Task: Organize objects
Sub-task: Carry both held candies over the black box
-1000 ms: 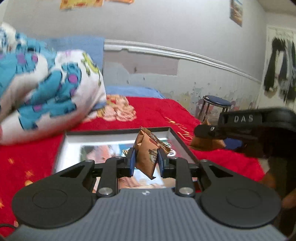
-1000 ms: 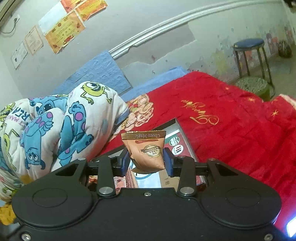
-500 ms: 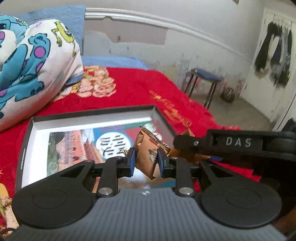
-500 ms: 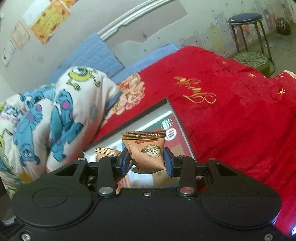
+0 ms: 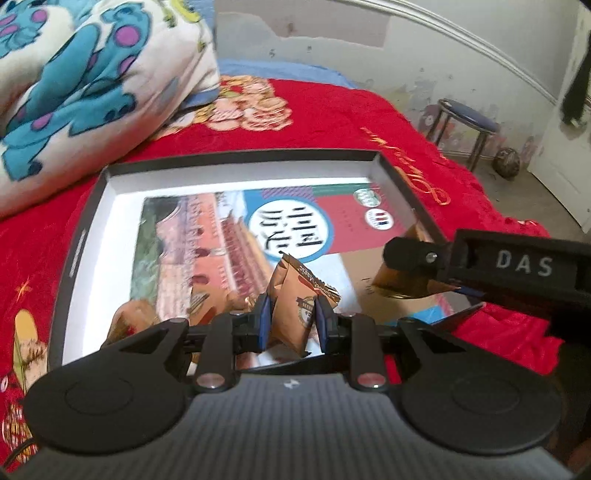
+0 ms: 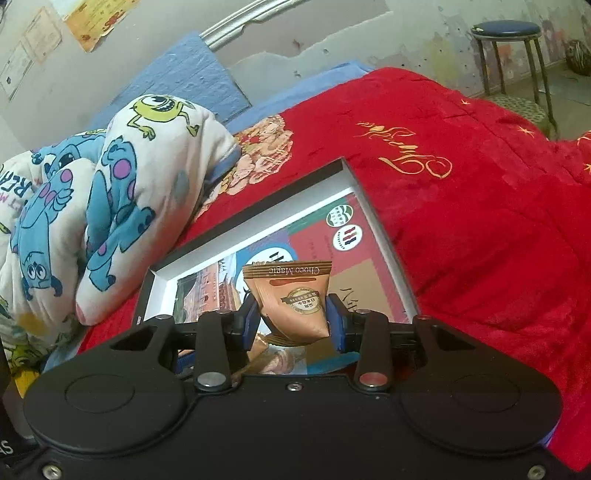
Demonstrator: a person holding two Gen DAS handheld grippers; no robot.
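Observation:
My left gripper (image 5: pixel 290 319) is shut on a brown Choco Magic snack packet (image 5: pixel 293 308) and holds it over the near part of a shallow black box (image 5: pixel 240 157) with a printed picture on its floor. My right gripper (image 6: pixel 293 323) is shut on a second brown packet (image 6: pixel 295 299) over the same box (image 6: pixel 384 236). The right gripper also shows at the right of the left wrist view (image 5: pixel 406 273), over the box's right rim. Another brown packet (image 5: pixel 127 321) lies in the box at the near left.
The box sits on a red blanket (image 5: pixel 332 118) covering a bed. A folded cartoon-print quilt (image 5: pixel 92 74) lies to the far left; it also shows in the right wrist view (image 6: pixel 110 192). A blue stool (image 6: pixel 506 33) stands on the floor beyond the bed's right side.
Both grippers have moved down and forward over the box, each keeping its packet. The box now fills more of both views.

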